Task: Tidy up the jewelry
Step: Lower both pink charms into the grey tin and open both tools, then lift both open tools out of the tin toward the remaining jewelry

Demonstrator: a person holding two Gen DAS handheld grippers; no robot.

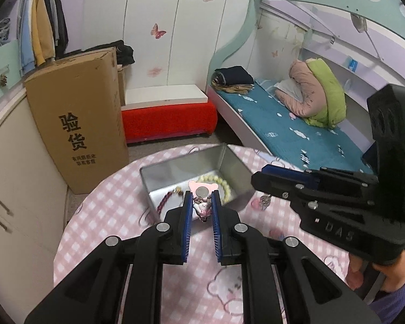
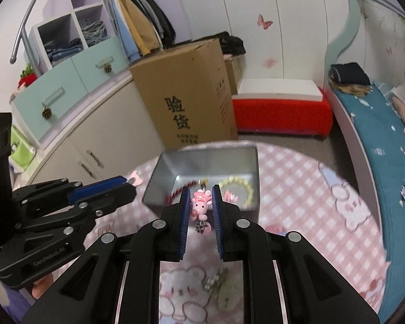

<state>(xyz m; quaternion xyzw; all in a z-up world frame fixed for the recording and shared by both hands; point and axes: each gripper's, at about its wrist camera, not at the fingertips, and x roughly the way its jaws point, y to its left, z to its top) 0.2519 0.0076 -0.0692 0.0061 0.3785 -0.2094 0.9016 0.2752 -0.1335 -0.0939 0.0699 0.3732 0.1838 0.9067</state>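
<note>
Left tool (image 1: 200,205) narrow, pads pinching a small pink figure charm (image 1: 203,208); a pink tag with a round disc (image 1: 202,189) sits just past the tips. Right tool (image 2: 200,205) also narrow, gripping a pink bunny charm (image 2: 200,205), its metal clasp dangling below. Both hang over the open tin box (image 2: 202,162) on the pink checked surface (image 2: 297,189). Inside the tin: pale bead bracelet (image 1: 224,186) and dark red bracelet (image 1: 166,199), partly hidden by the fingers. Blurred trinkets lie under the right tool, unidentifiable. Cardboard box (image 1: 75,124) reads "验货"; right tool body shows "DAS".
</note>
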